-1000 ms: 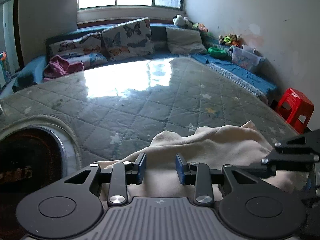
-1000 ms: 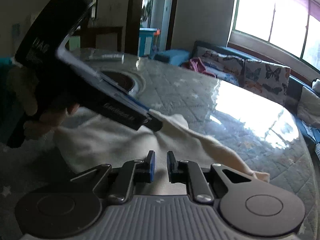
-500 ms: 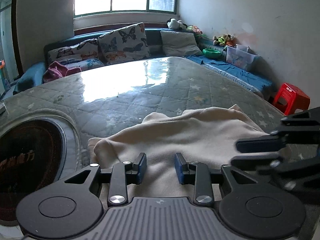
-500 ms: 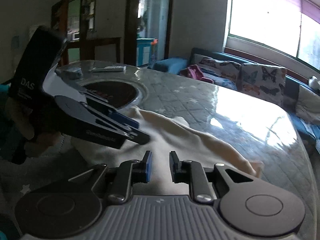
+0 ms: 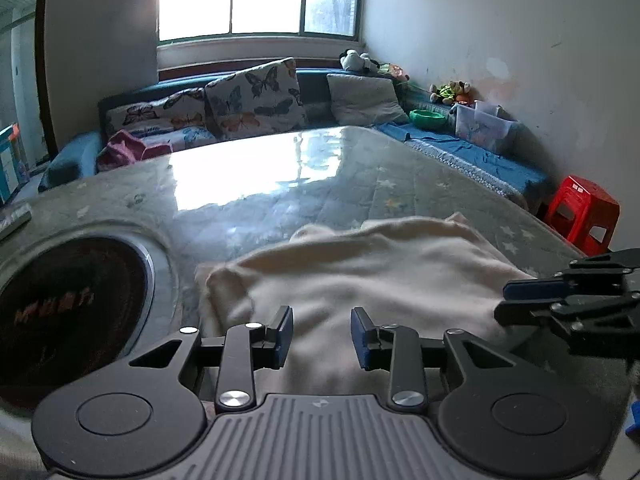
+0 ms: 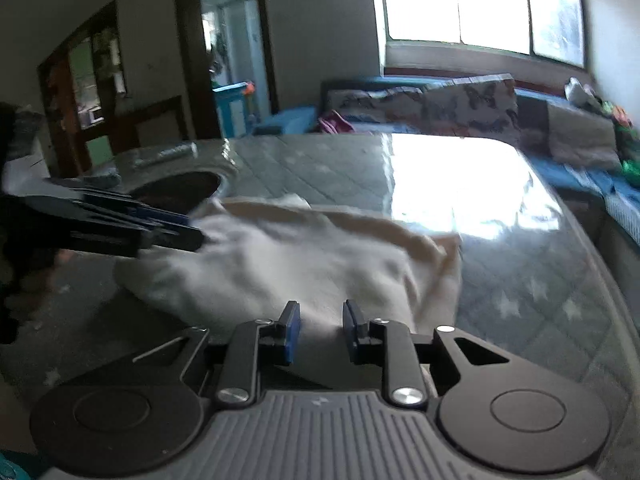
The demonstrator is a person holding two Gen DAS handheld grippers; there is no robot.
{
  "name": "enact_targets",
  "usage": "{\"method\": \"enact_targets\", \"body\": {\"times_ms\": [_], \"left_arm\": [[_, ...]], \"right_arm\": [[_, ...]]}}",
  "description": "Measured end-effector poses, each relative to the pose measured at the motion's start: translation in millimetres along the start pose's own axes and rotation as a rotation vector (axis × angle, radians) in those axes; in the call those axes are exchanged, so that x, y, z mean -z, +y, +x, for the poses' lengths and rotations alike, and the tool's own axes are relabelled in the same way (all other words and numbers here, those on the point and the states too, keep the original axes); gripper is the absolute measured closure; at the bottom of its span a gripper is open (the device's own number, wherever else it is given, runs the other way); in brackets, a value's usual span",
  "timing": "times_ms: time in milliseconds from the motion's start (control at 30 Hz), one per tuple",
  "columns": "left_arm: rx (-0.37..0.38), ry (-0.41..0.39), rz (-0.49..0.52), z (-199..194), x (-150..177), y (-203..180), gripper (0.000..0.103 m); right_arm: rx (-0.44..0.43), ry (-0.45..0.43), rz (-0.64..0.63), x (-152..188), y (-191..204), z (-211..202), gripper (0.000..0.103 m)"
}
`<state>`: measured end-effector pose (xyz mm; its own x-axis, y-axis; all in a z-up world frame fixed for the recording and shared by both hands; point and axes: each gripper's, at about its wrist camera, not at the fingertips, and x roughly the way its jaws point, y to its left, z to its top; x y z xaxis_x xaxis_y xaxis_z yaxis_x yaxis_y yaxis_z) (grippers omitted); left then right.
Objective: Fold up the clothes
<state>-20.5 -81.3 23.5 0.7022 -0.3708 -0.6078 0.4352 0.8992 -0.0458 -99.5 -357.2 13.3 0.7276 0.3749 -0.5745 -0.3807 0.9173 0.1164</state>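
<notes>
Cream garment (image 5: 360, 280) is spread in a loose heap on the glass-topped bench (image 5: 256, 172), near the front edge, just right of the round dark inset (image 5: 68, 300). It is rumpled, with edges doubled over on the left and far sides. Whether these are deliberate folds or plain slack cannot be settled; the scene fits a garment mid-fold as well as one merely laid down.

Left claw (image 5: 320, 338): spread, nothing between the blue pads, held low over the near hem. Right claw (image 6: 316, 330): likewise spread and empty, held over the near right part of the cloth. In the left wrist view the right claw is seen side-on at the cloth's right edge; contact with the cloth cannot be told. The right wrist view is motion-blurred.

Risks from here:
- Single-layer grab. Where the edge is doubled over, only the top ply may be pinched, so the lower ply would be left behind and the fold skewed.
- Sliding. The glass is glossy and a soft knit would be dragged as a lump rather than turned over if it is pulled flat along the surface.
- Uneven lift. If the two claws are closed at different heights or times, the hem would be twisted and the crease set crooked.
- Overhang. The cloth is near the front edge, so a pull toward the person could take it off the bench.
- Snag at the rim of the inset, if the left edge is drawn across it.
</notes>
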Motion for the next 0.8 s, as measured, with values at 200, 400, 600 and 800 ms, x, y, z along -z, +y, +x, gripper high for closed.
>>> {"method": "enact_targets", "body": {"times_ms": [200, 400, 600, 800], "left_arm": [[-0.030, 0.008, -0.039, -13, 15, 7, 0.068], [-0.029, 0.031, -0.131, -15, 23, 21, 0.067], [-0.054, 0.017, -0.151, -23, 25, 25, 0.067], [-0.073, 0.017, -0.180, -27, 27, 30, 0.060]], "right_arm": [[-0.005, -0.043, 0.045, -8, -5, -8, 0.078], [0.009, -0.007, 0.064, -4, -11, 1, 0.076], [0.008, -0.021, 0.027, -11, -3, -1, 0.064], [0.016, -0.006, -0.001, -9, 3, 5, 0.055]]}}
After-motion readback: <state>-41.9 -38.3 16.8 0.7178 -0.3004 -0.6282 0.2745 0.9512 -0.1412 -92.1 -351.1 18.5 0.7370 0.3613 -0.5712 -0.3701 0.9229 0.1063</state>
